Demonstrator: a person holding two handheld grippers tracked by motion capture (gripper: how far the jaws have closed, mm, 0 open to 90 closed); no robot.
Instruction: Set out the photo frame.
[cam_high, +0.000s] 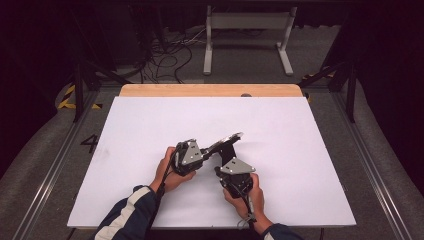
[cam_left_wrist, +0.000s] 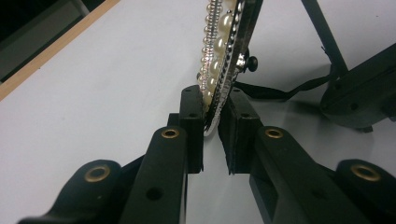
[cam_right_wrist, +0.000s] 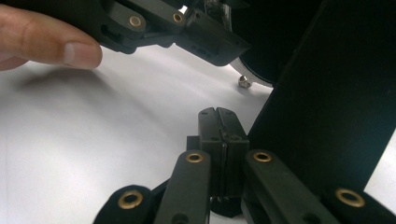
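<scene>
Mid-frame in the high view, the left gripper (cam_left_wrist: 211, 112) has its jaws pinched on the bottom rim of a pearl-edged mirror (cam_left_wrist: 219, 51), which stands tilted on its black stand (cam_right_wrist: 322, 107). The right gripper (cam_right_wrist: 218, 122) is fully closed on nothing, beside the stand. Lots of bare white table (cam_high: 150, 120) toward every edge.

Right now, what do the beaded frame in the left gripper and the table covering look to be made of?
The frame looks like polished silver metal set with cream pearl-like beads, probably imitation: glossy highlights and a chrome-bright edge. Its back and stand are black and matte. The left gripper pinches its rim. The table covering looks like matte white paper or board, with no glare; a pale wood edge shows beyond it.
</scene>
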